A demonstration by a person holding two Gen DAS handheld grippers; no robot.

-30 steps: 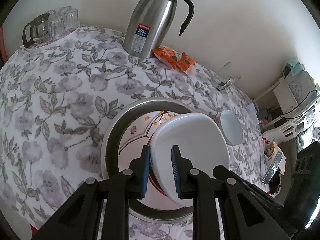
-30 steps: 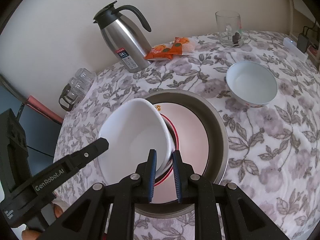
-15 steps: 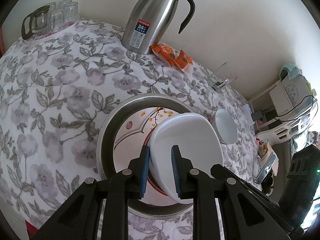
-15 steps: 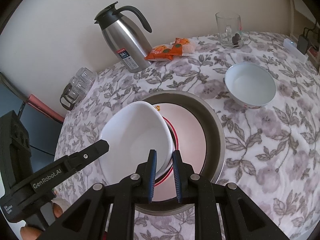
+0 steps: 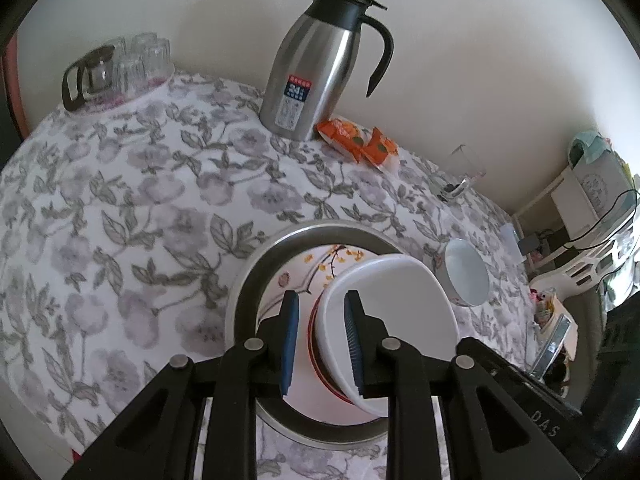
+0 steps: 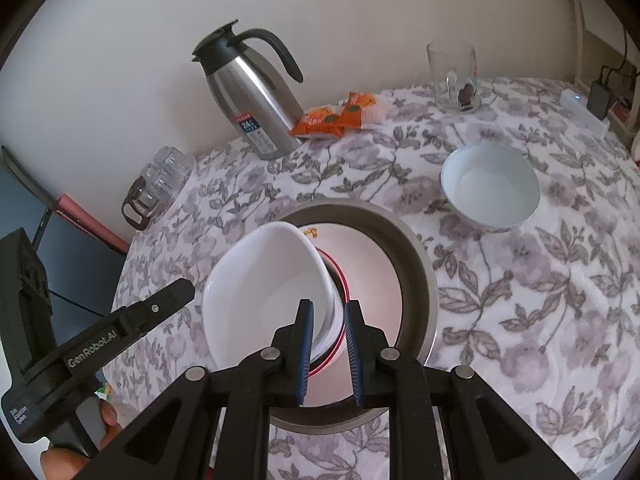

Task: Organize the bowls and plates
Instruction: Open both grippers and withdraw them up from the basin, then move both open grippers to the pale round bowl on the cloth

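I have the white bowl (image 5: 390,320) tilted over the red-rimmed plate (image 6: 340,280) in the steel basin (image 6: 420,264), my right gripper (image 6: 329,350) clamped on its near rim, my left gripper (image 5: 320,342) seemingly loosened astride the opposite rim.

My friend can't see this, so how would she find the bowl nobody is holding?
Start at the big metal basin mid-table, then look beside it, toward the glass mug. The small white bowl sits alone, upright on the flowered cloth, unlike the tilted white bowl over the basin.

left gripper (image 5: 320,344) parted, right gripper (image 6: 328,350) clamped
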